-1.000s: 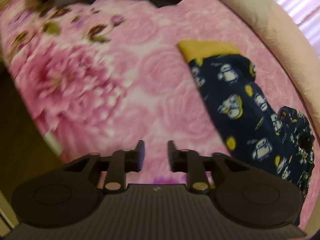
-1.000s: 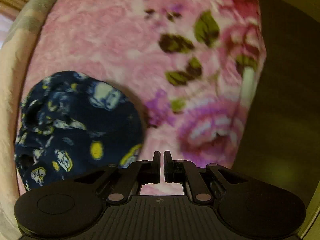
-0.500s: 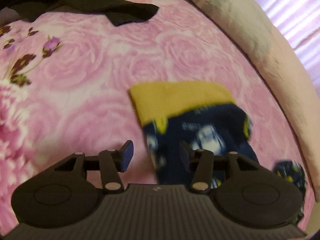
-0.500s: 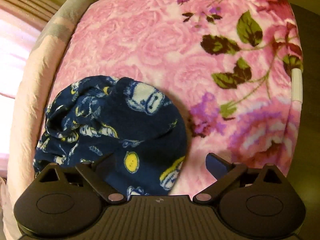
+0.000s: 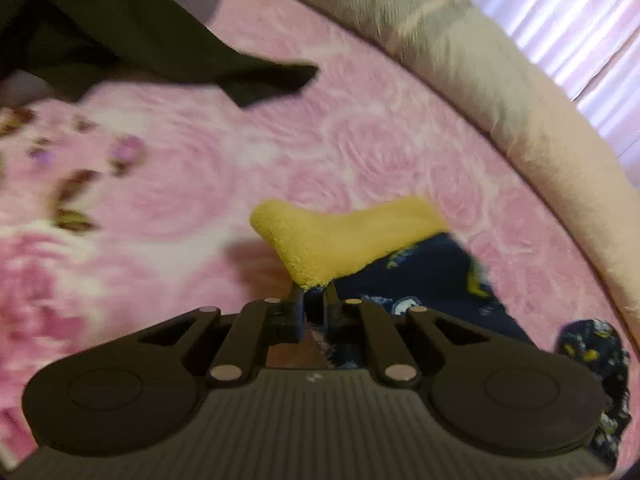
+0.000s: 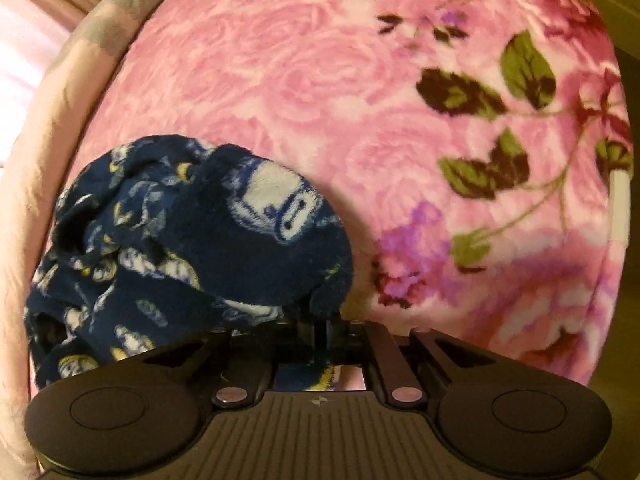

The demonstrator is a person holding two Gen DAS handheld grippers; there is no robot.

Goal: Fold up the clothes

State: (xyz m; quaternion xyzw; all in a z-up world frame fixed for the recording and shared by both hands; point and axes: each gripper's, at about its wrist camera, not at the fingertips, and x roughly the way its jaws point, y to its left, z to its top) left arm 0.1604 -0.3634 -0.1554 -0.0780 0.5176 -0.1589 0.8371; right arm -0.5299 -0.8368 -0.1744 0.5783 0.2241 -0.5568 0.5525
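From the left gripper's (image 5: 313, 300) camera, the fingers are pinching the yellow cuff (image 5: 344, 236) of the navy printed pyjamas (image 5: 432, 276), lifting that edge off the pink blanket (image 5: 240, 168). The rest of the garment is trailing away to the right, lying close along the beige bolster (image 5: 500, 92) at the bed's far edge. A black garment (image 5: 160, 44) is lying well apart at the top left, leaving open blanket between.

From the right gripper's (image 6: 320, 320) camera, the fingers are drawn close together on a navy fold of the pyjamas (image 6: 192, 240), though the cloth is hiding the tips, so the grip is probably firm. The bundle is sitting beside the bolster (image 6: 56, 128), with wide flowered blanket (image 6: 360, 100) spreading rightward to the bed's edge.
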